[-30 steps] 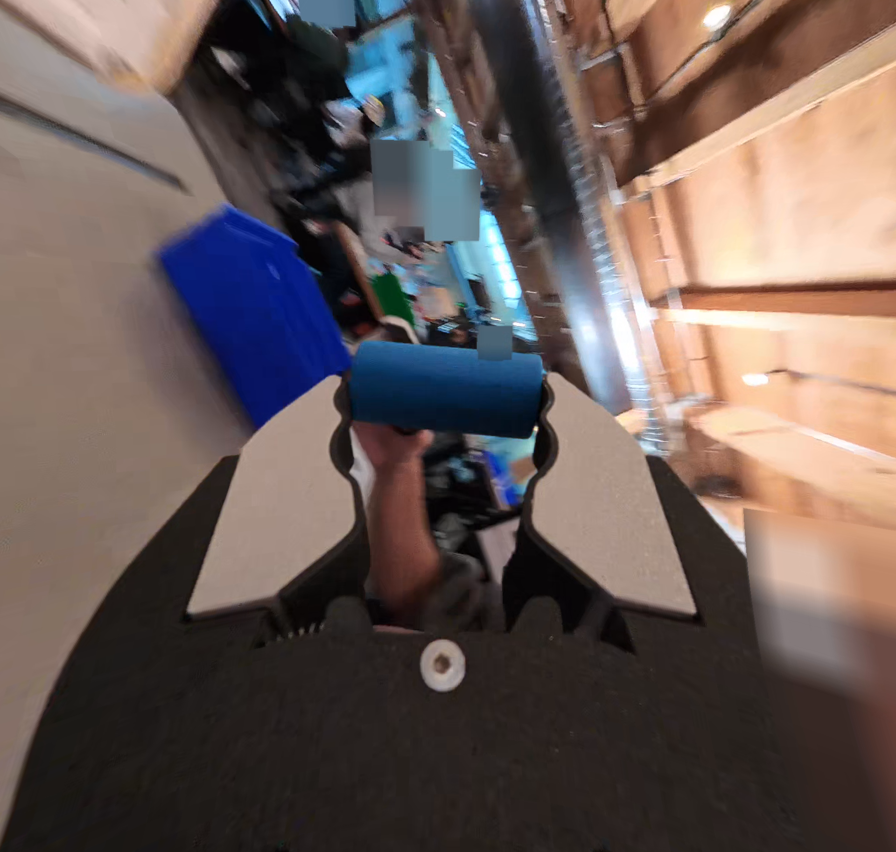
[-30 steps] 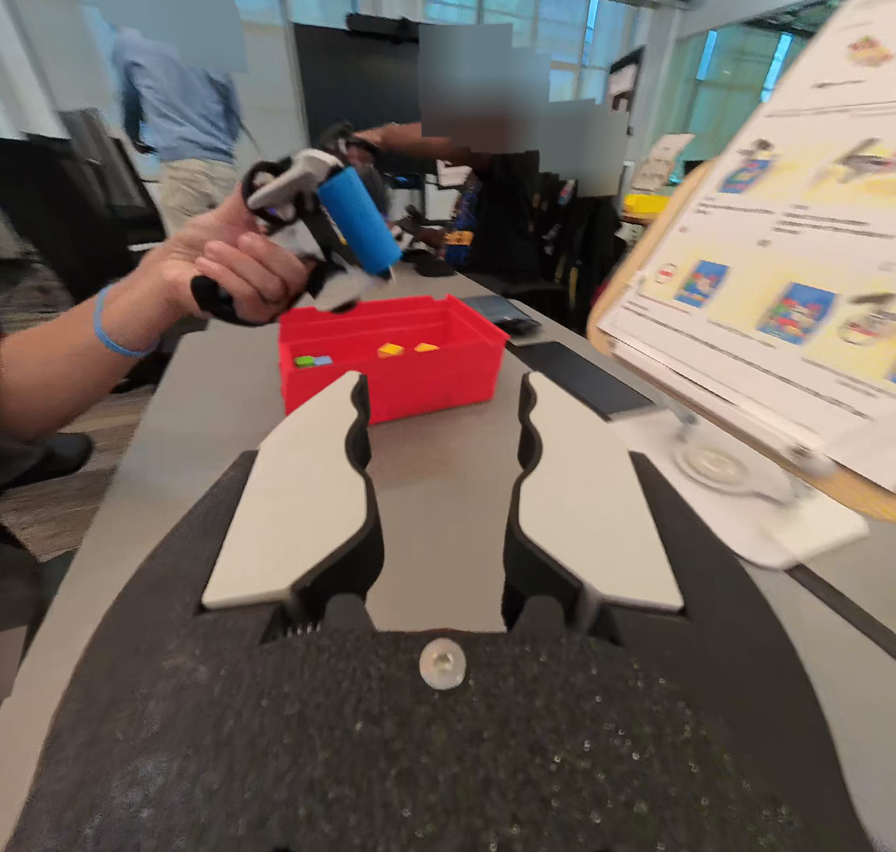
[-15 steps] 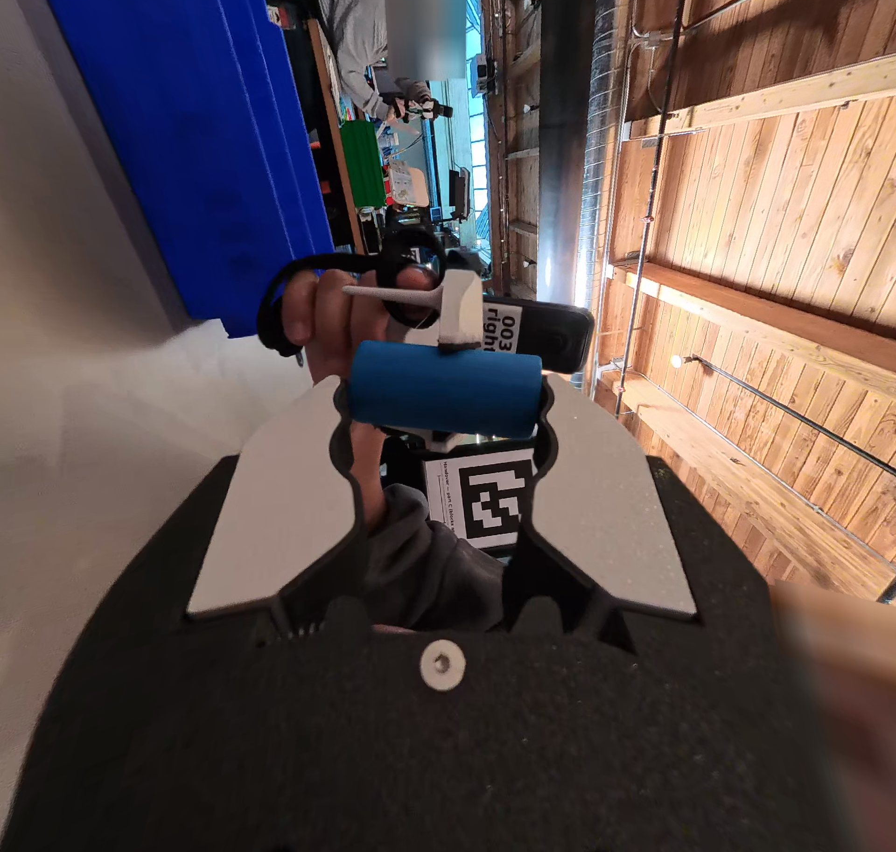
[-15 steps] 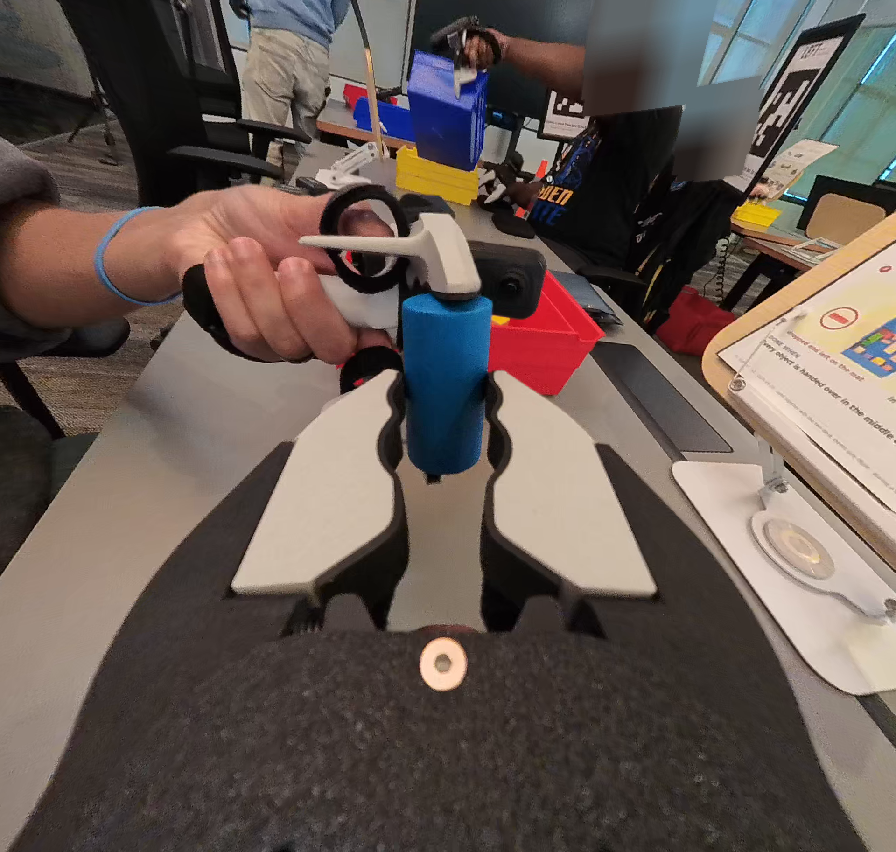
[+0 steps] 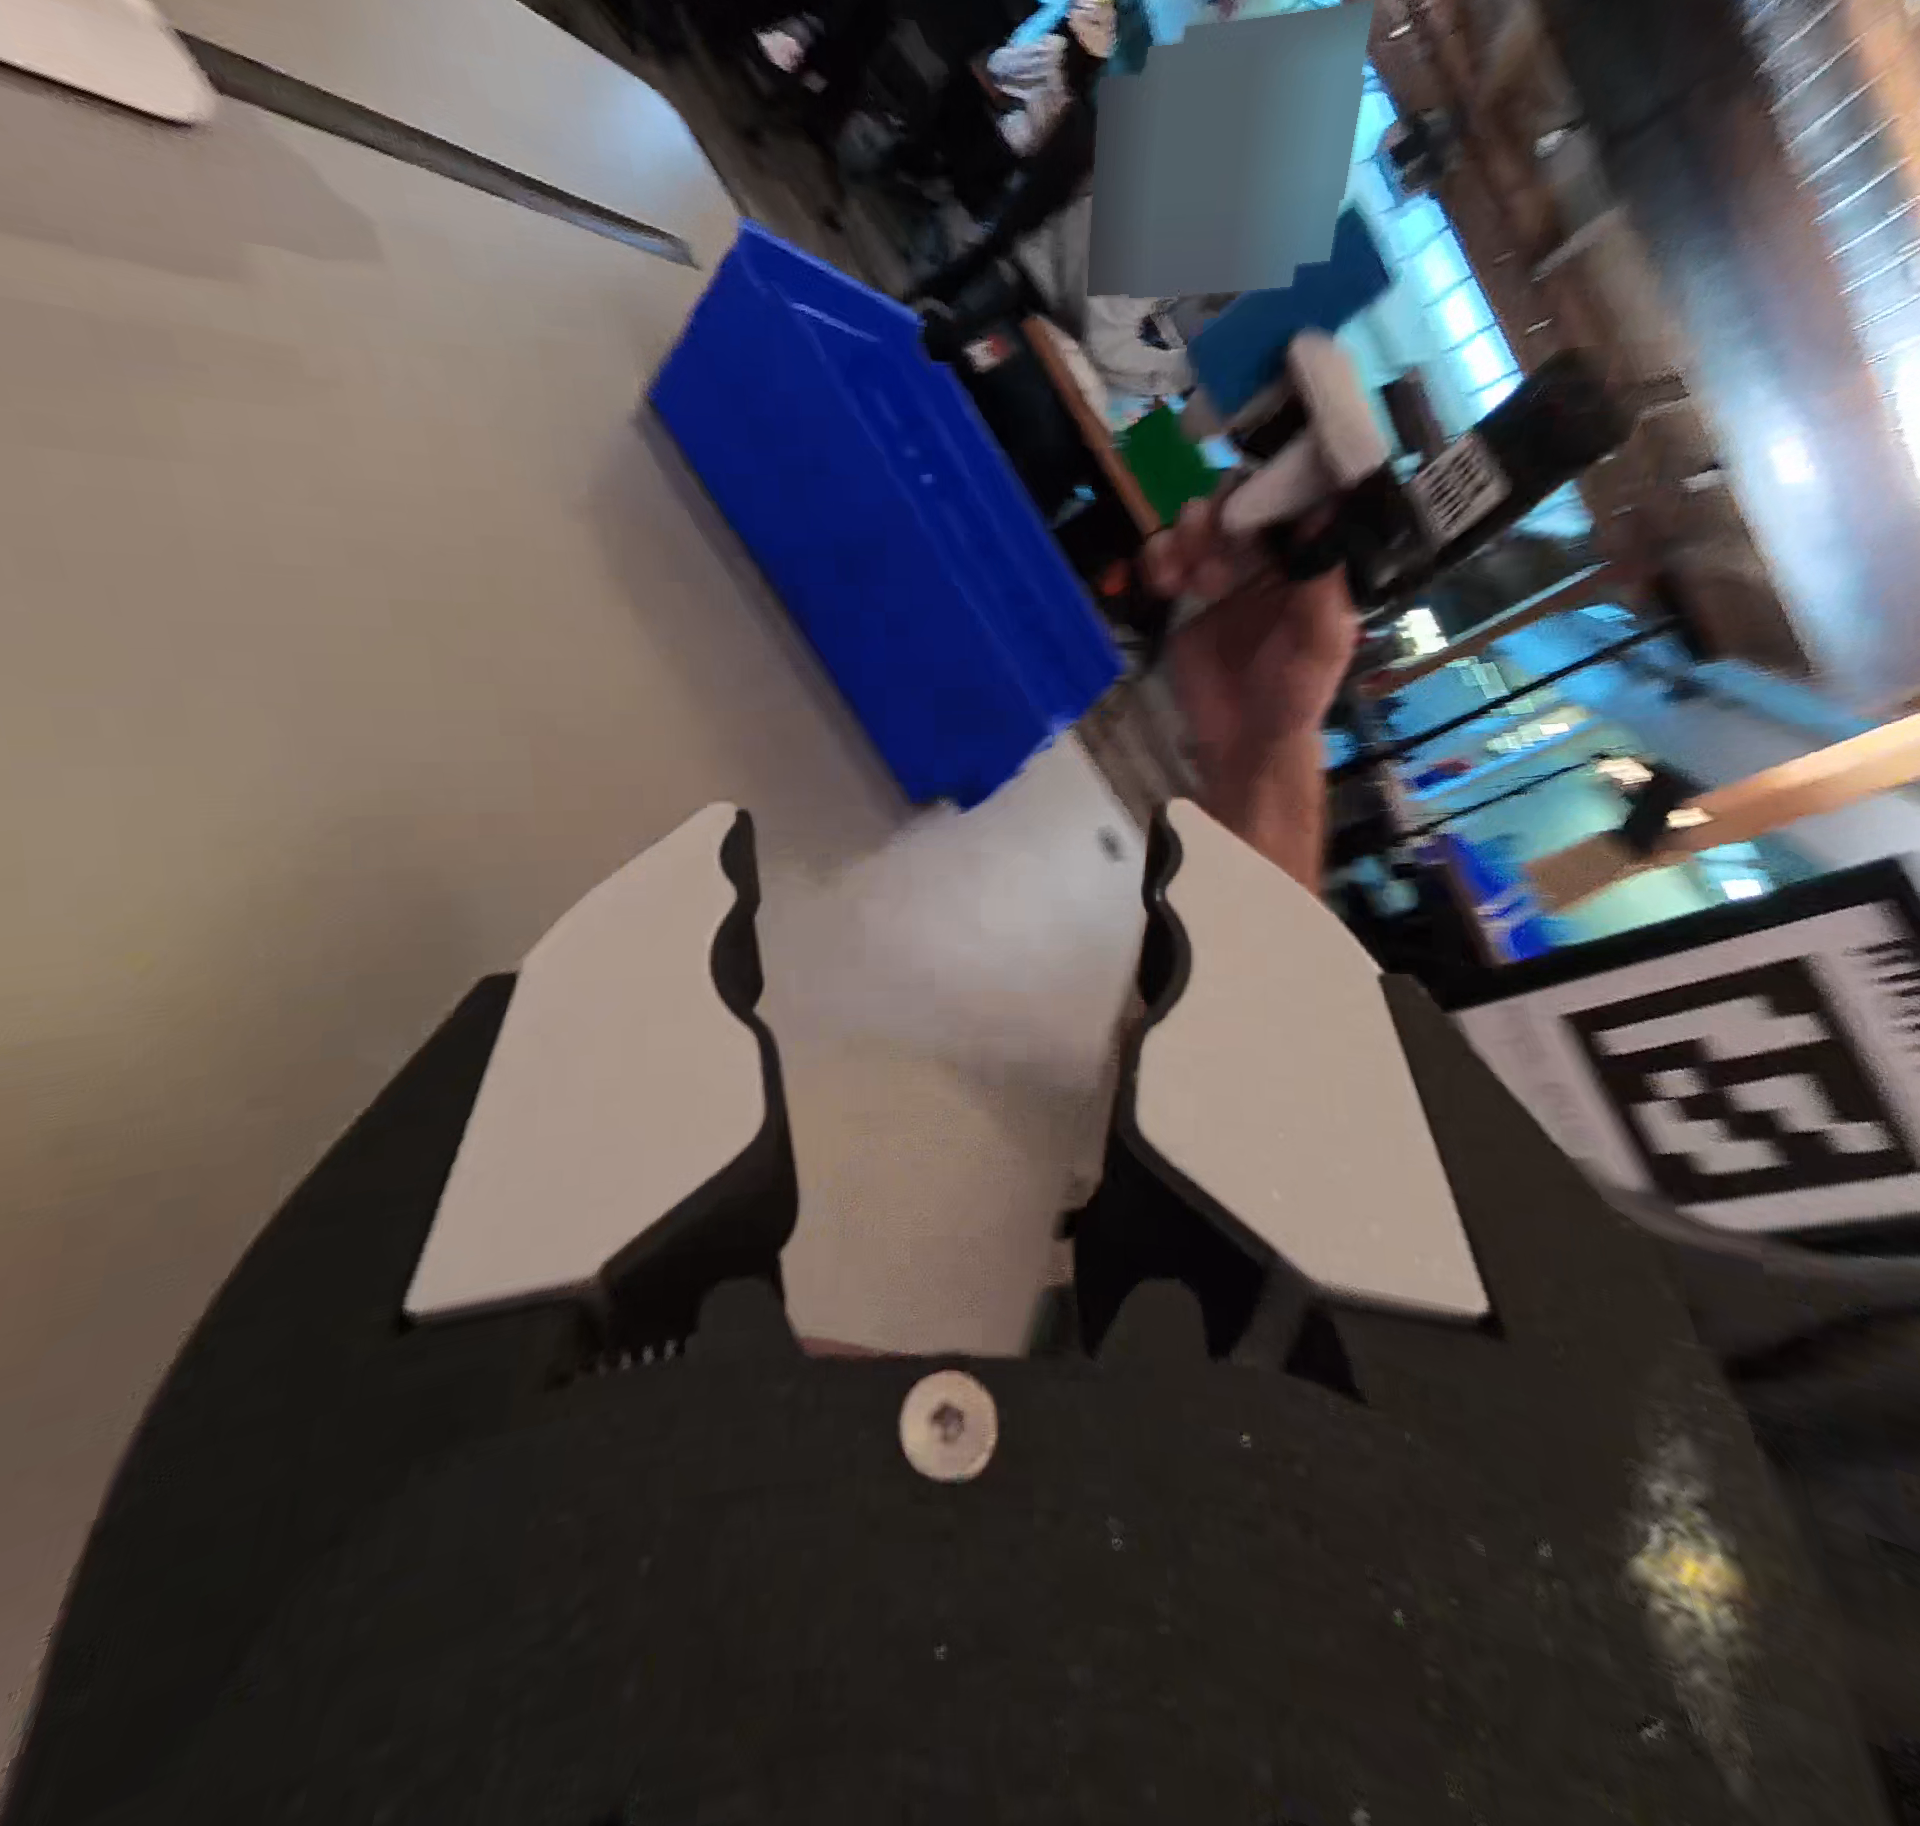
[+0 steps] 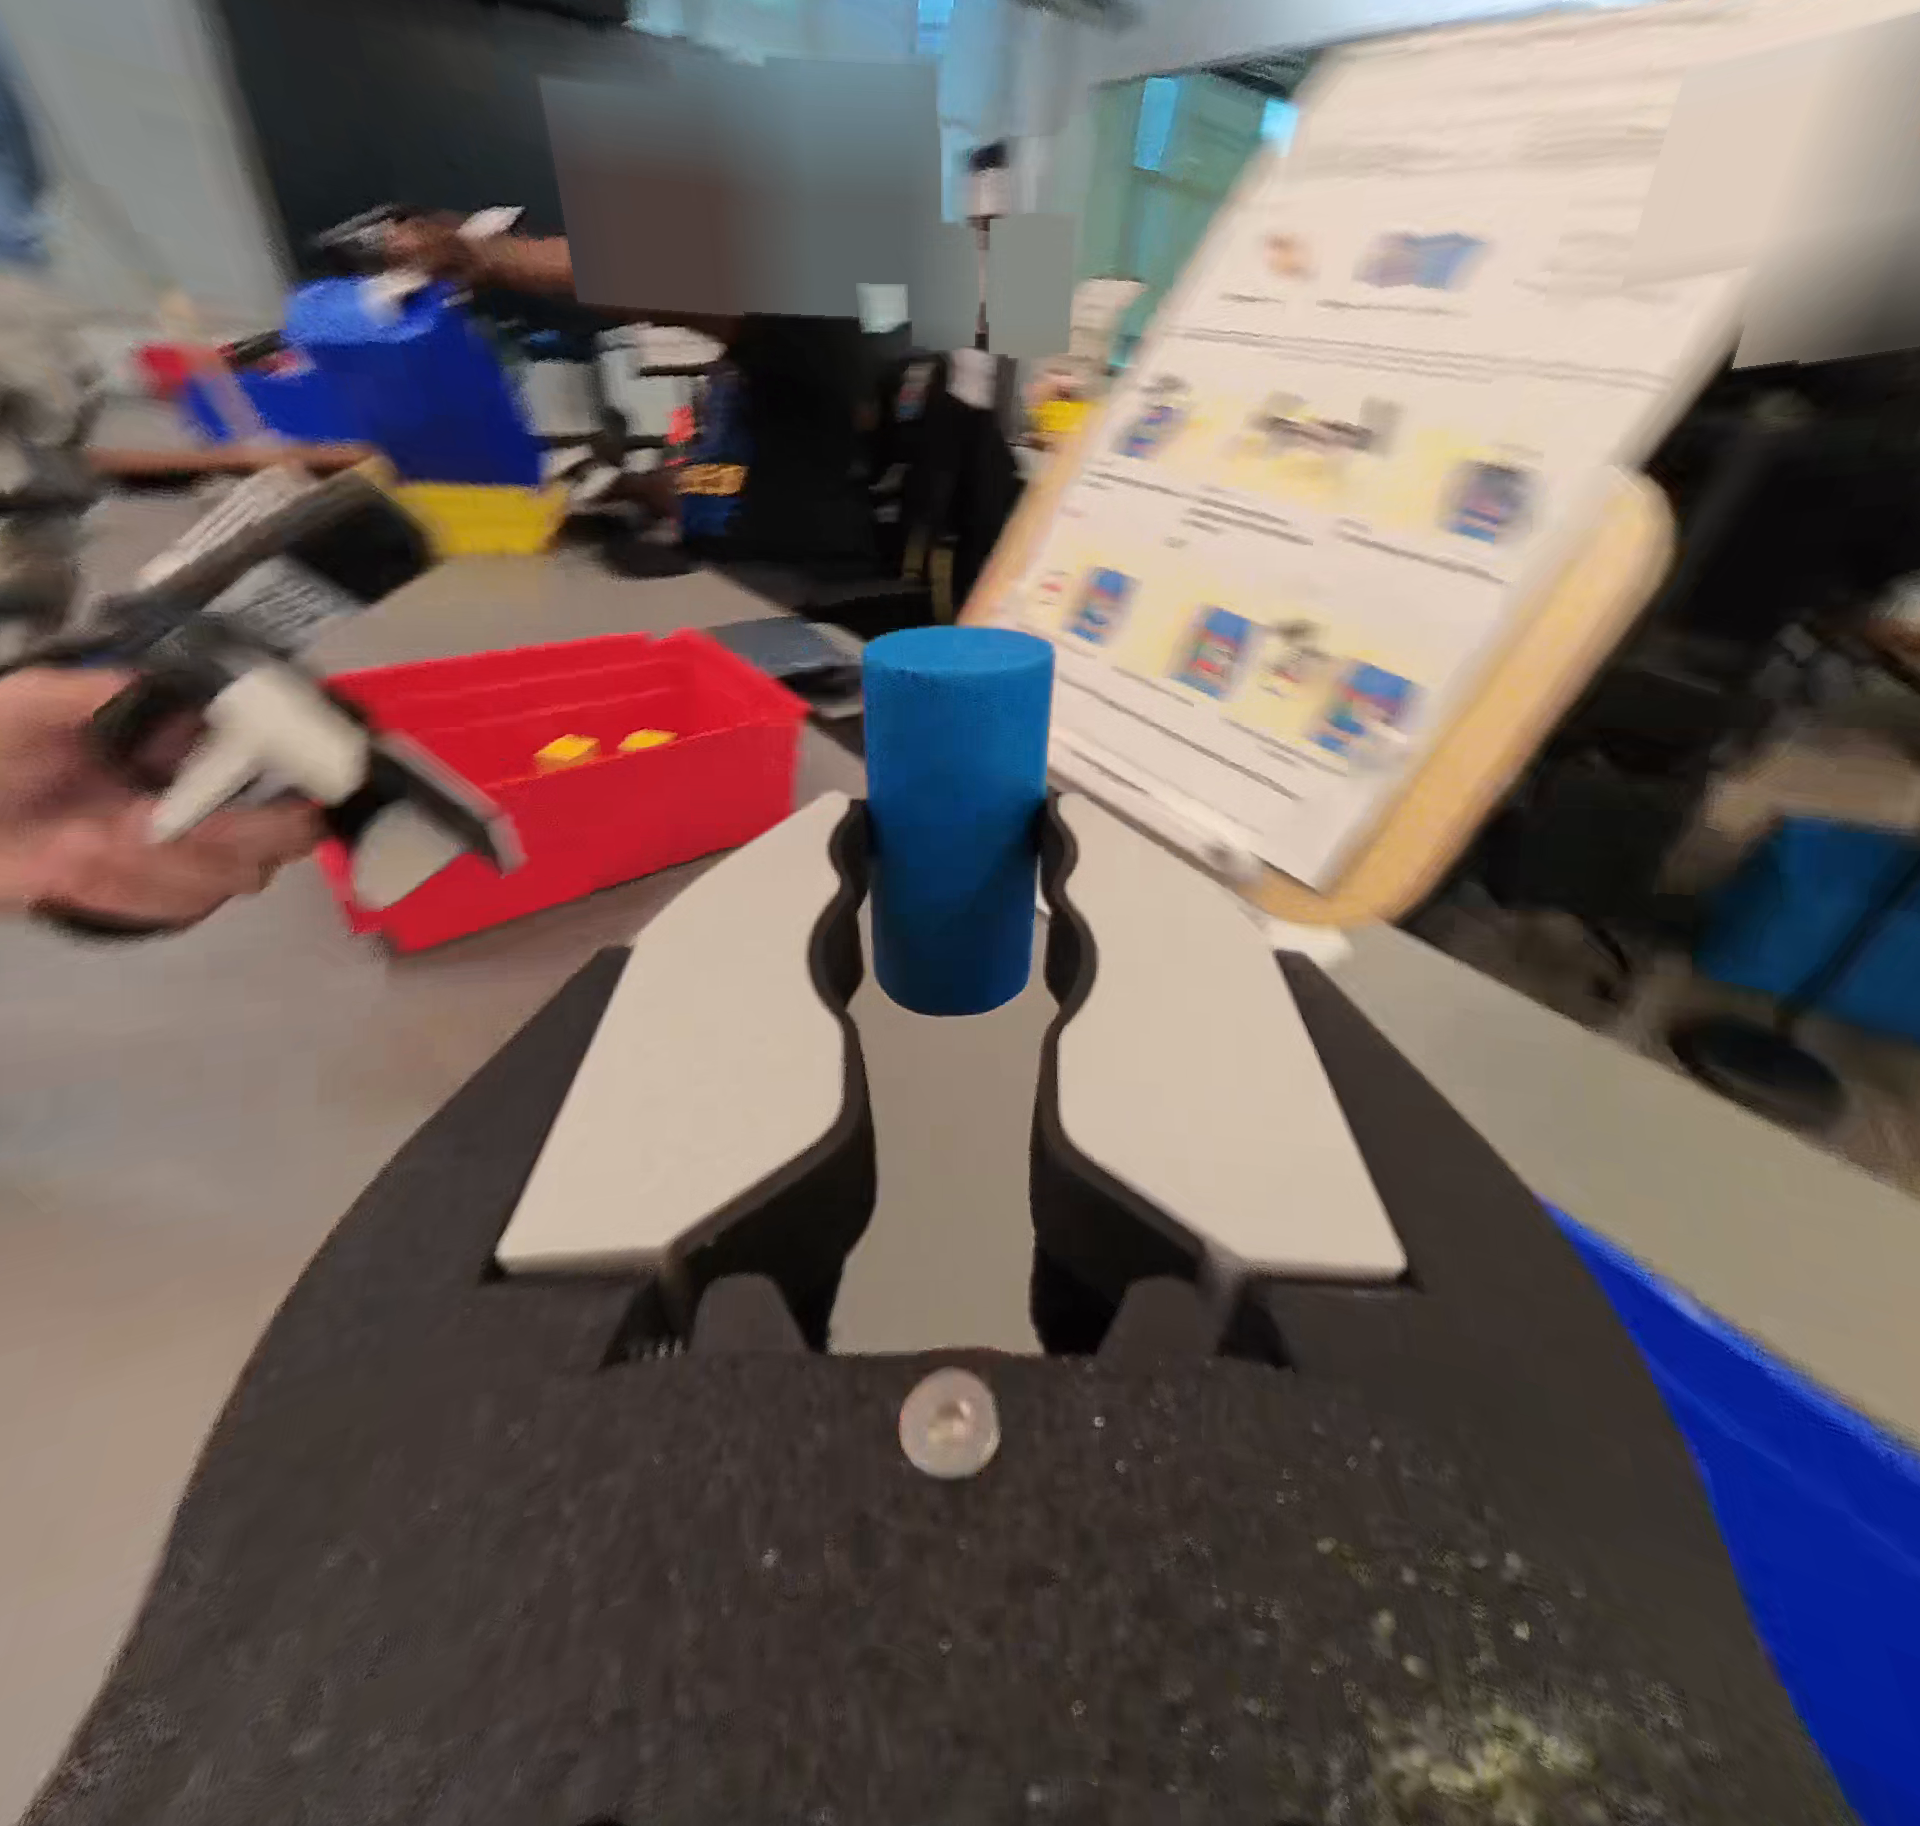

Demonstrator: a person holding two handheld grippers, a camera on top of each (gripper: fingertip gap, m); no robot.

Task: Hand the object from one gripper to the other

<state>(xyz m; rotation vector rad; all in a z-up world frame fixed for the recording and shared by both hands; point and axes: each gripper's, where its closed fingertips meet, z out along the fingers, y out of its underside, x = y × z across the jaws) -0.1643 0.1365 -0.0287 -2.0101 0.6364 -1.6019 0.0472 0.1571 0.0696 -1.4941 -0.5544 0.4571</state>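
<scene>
A blue foam cylinder (image 6: 954,737) stands upright between the fingertips of my right gripper (image 6: 951,831), which is shut on it above the grey table (image 6: 208,1101). My left gripper (image 5: 948,826) is open and empty, with only the table showing between its fingers. In the right wrist view the left gripper (image 6: 343,800) is blurred at the left, held by a hand and apart from the cylinder. In the left wrist view the right gripper (image 5: 1340,467) is farther off at the upper right, with a blurred blue shape (image 5: 1262,337) at its tip.
A red bin (image 6: 644,820) with two yellow blocks (image 6: 566,750) sits on the table behind the left gripper. A tilted instruction board (image 6: 1382,488) stands at the right. A blue bin (image 5: 862,550) sits ahead of the left gripper and also shows at the lower right of the right wrist view (image 6: 1787,1485). People sit at the far tables.
The cylinder has passed from my left gripper to my right. The left gripper let go, opened and drew away to the left. The right gripper closed on it and carries it.
</scene>
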